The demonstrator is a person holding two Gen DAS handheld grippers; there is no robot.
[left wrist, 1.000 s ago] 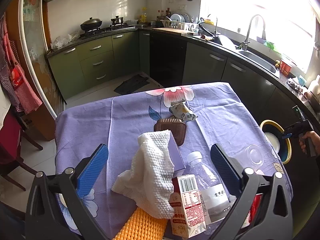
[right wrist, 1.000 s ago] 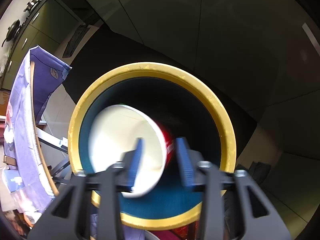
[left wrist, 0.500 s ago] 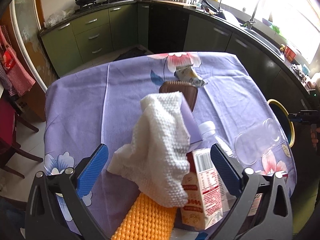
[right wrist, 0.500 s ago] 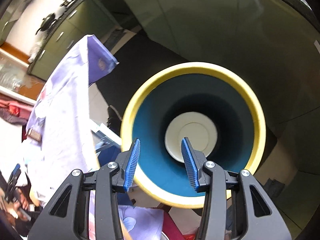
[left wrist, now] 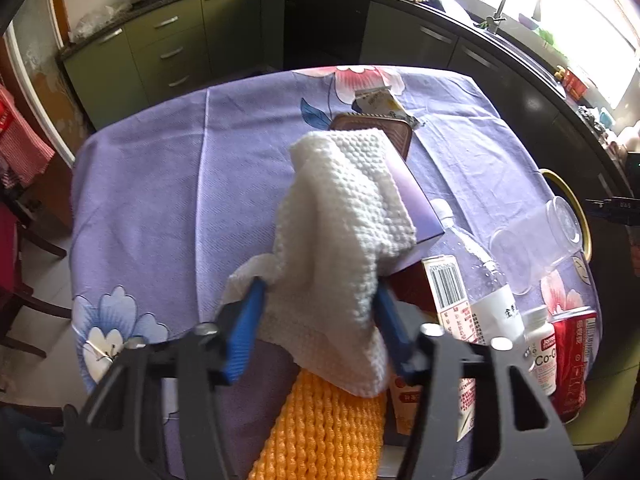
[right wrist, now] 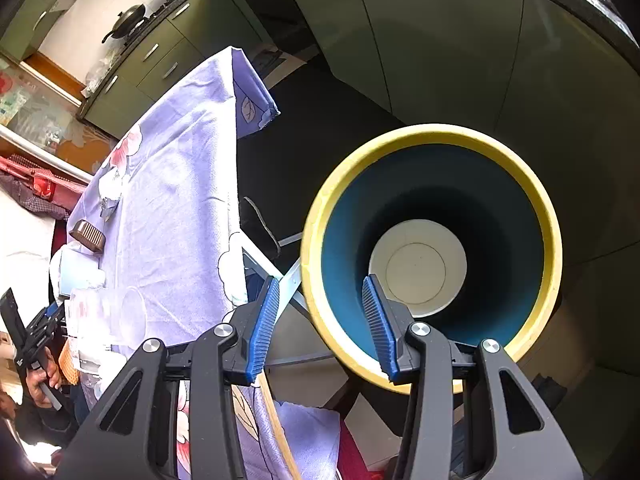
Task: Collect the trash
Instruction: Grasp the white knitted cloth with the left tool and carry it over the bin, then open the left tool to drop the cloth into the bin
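Observation:
My left gripper (left wrist: 320,316) has its blue pads on either side of a crumpled white paper towel (left wrist: 340,240) that drapes over a purple box (left wrist: 416,204) on the table. The pads press the towel's sides. My right gripper (right wrist: 320,316) is open and empty, above the rim of a bin (right wrist: 520,184) with a yellow rim and blue inside. A white paper cup (right wrist: 418,268) lies at the bin's bottom. The bin also shows in the left wrist view (left wrist: 576,208) past the table's right edge.
On the purple flowered tablecloth (left wrist: 168,184) lie a clear plastic cup (left wrist: 532,240), a water bottle (left wrist: 480,276), a carton (left wrist: 448,292), a white pill bottle (left wrist: 542,352), a red can (left wrist: 572,360), a brown case (left wrist: 384,132), a snack wrapper (left wrist: 378,104) and an orange cloth (left wrist: 324,432). Kitchen cabinets (left wrist: 180,48) surround the table.
My left gripper moved down and forward and closed from wide open onto the paper towel. My right gripper let the white cup fall into the bin and drew back and left.

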